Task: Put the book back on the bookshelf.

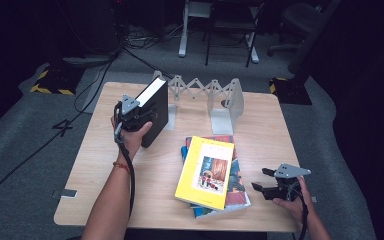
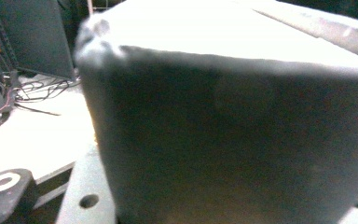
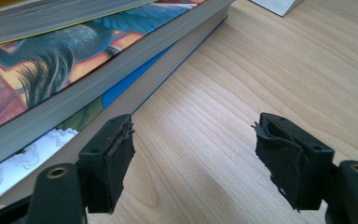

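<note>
A thick black book (image 1: pixel 156 111) with its white page edge facing up stands tilted at the table's back left. My left gripper (image 1: pixel 136 118) is shut on its near side. Its dark cover (image 2: pixel 233 140) looms very close in the left gripper view. The book sits right beside the left end of a white expanding bookend rack (image 1: pixel 224 102). At the front right, my right gripper (image 1: pixel 260 180) hovers low over the wood, open, with nothing between its jaws (image 3: pixel 196 158). It points at a stack of books (image 3: pixel 51 74) topped by a yellow one (image 1: pixel 206 171).
The wooden table (image 1: pixel 105 175) has bare room at the front left and along the right side. Chairs, cables and stands crowd the dark floor behind the table. A small grey tag (image 1: pixel 69 193) lies at the front left edge.
</note>
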Available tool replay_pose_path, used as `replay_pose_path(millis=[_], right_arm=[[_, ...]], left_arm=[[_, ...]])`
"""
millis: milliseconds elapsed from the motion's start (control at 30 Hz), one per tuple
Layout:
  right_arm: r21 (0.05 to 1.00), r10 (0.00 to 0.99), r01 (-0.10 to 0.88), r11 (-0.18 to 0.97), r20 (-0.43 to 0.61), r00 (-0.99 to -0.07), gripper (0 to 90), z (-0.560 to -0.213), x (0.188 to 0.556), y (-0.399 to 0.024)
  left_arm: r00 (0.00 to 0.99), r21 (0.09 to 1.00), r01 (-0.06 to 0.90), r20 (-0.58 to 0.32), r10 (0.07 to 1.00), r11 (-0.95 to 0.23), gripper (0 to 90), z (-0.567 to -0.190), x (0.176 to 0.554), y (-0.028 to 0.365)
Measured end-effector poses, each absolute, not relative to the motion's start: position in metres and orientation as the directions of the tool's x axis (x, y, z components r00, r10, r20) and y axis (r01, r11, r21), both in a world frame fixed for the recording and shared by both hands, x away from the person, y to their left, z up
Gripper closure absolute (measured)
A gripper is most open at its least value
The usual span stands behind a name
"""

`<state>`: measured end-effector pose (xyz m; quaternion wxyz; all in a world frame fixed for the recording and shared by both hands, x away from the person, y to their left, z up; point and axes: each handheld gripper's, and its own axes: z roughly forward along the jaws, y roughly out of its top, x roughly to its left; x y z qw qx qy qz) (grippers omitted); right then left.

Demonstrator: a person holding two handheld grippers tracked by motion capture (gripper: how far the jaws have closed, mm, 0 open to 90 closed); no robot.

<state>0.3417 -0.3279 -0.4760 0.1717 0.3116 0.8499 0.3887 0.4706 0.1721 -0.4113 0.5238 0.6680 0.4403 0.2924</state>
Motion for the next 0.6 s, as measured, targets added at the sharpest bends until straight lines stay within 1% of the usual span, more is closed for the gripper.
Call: replay_pose_path(millis=[133, 467, 600], right_arm=[[0.767, 0.663, 0.397, 0.504, -0.049, -0.747, 28.2, -0.476, 0.342, -0.328], [0.762, 0.663, 0.402, 0.507, -0.047, -0.748, 28.2, -0.478, 0.342, -0.327], [0.759, 0.662, 0.404, 0.51, -0.046, -0.748, 28.2, -0.478, 0.342, -0.326]], left_arm=[[0.442, 0.958, 0.277, -0.055, 0.895, -0.077, 49.1, -0.413, 0.468, 0.173], [0.456, 0.953, 0.293, -0.063, 0.888, -0.083, 47.1, -0.418, 0.464, 0.177], [0.453, 0.947, 0.308, -0.059, 0.89, -0.094, 43.2, -0.422, 0.46, 0.178]])
